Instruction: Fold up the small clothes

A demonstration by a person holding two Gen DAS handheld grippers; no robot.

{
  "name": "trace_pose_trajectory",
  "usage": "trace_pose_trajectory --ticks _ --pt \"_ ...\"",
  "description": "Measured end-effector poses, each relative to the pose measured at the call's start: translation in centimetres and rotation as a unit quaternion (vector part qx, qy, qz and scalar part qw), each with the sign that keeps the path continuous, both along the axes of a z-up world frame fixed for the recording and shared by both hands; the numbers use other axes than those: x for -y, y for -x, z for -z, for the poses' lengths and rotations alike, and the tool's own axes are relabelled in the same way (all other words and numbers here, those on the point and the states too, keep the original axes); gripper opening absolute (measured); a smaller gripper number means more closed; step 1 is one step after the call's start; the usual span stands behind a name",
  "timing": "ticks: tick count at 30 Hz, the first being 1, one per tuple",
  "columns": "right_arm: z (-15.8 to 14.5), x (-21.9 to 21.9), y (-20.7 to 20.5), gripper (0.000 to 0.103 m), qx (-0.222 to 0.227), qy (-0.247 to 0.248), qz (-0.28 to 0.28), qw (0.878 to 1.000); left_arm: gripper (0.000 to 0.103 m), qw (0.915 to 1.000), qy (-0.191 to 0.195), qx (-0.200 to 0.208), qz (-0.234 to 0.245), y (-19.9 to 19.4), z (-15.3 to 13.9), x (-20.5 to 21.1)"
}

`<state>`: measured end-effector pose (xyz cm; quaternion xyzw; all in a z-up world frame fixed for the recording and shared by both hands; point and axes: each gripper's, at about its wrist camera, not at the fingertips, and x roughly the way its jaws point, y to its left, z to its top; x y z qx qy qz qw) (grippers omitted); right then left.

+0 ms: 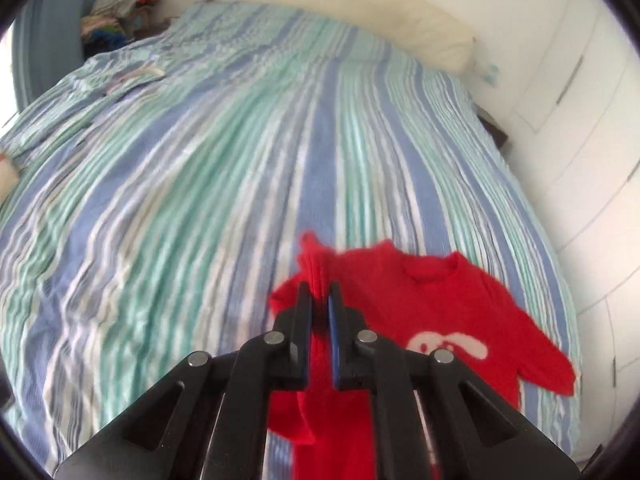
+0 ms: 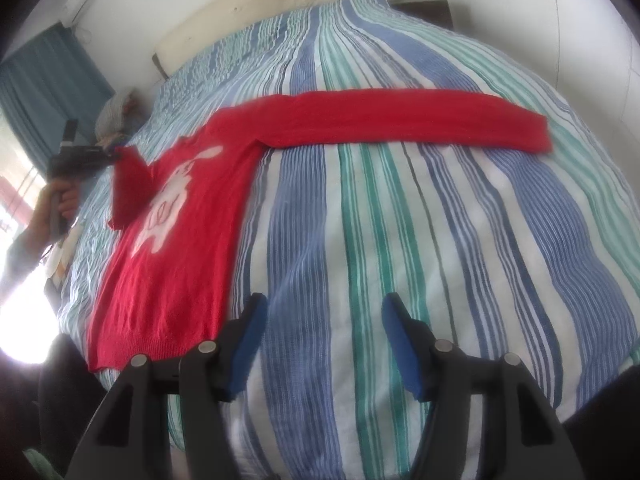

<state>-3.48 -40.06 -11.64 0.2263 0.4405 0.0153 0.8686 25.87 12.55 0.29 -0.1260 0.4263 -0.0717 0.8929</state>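
A small red knit sweater [image 2: 180,248] with a white rabbit design lies flat on the striped bed. One sleeve [image 2: 400,124] stretches straight out to the right. My left gripper [image 1: 320,292] is shut on the other sleeve's cuff [image 1: 316,268] and holds it lifted over the sweater's body [image 1: 440,300]. In the right wrist view the left gripper [image 2: 116,156] shows at the far left with the sleeve hanging from it. My right gripper [image 2: 322,304] is open and empty, above the bedcover near the sweater's hem.
The bed [image 1: 200,160] has a blue, green and white striped cover and a cream headboard [image 1: 360,8]. A pile of clothes [image 1: 120,12] sits by the far corner. White wardrobe doors [image 1: 580,120] stand on the right. A blue curtain [image 2: 48,80] hangs at the window.
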Motion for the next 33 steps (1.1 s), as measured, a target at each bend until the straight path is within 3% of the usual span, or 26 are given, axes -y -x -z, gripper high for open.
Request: trace_pose_trajectory --ticks 3,5,8,10,12,14,16,18,19,21,22,23,25,28,33 --pt "0.4 0.0 -0.1 0.059 -0.001 -0.007 0.002 1.0 0.006 0.9901 0.038 -0.007 -0.135 2.9 0.4 -9.7" --pt "0.3 -0.2 -0.1 0.059 0.003 -0.007 0.002 1.0 0.006 0.9769 0.031 -0.018 -0.211 5.3 2.3 -15.0" --pt "0.2 -0.9 -0.1 0.059 0.007 0.001 -0.005 1.0 0.006 0.9586 0.015 -0.051 -0.28 7.1 7.1 -19.5" --pt "0.3 -1.6 -0.2 0.059 0.005 0.007 -0.013 1.0 0.009 0.9533 0.019 -0.077 -0.292 7.6 10.1 -21.0" --pt "0.3 -2.2 -0.3 0.059 0.002 0.014 -0.024 1.0 0.017 0.9516 0.051 -0.099 -0.286 7.5 12.5 -21.9" --pt "0.1 -2.9 -0.3 0.059 0.001 0.028 -0.033 0.999 0.047 0.9516 0.081 -0.106 -0.277 7.8 13.4 -22.5" --pt "-0.2 -3.5 -0.2 0.059 0.003 0.041 -0.041 0.998 0.065 0.9536 0.089 -0.092 -0.273 8.1 13.6 -22.7" --pt "-0.6 -3.9 0.0 0.059 0.006 0.052 -0.043 0.998 0.069 0.9561 0.082 -0.083 -0.269 8.0 13.6 -22.6" --pt "-0.6 -4.1 0.0 0.059 0.005 0.054 -0.042 0.998 0.069 0.9565 0.08 -0.082 -0.268 7.9 13.8 -22.8" --pt "-0.5 -4.5 -0.1 0.059 0.0 0.054 -0.042 0.998 0.047 0.9572 0.081 -0.086 -0.264 7.2 14.3 -23.0" --pt "-0.4 -4.7 -0.1 0.059 -0.004 0.055 -0.044 0.998 0.004 0.9583 0.084 -0.097 -0.256 6.5 14.6 -23.0" --pt "-0.2 -5.0 -0.3 0.059 -0.007 0.058 -0.046 0.997 0.005 0.9592 0.079 -0.109 -0.249 6.1 14.8 -22.7" --pt "0.0 -5.5 -0.6 0.059 -0.013 0.065 -0.053 0.996 0.005 0.9596 0.01 -0.1 -0.263 6.3 13.1 -22.0" --pt "-0.1 -5.9 -0.6 0.059 -0.013 0.075 -0.056 0.996 0.005 0.9451 -0.074 -0.103 -0.301 7.3 11.9 -22.9" --pt "0.5 -5.3 -0.6 0.059 -0.02 0.066 -0.04 0.997 0.005 0.9363 -0.112 -0.146 -0.299 7.4 13.9 -24.0"
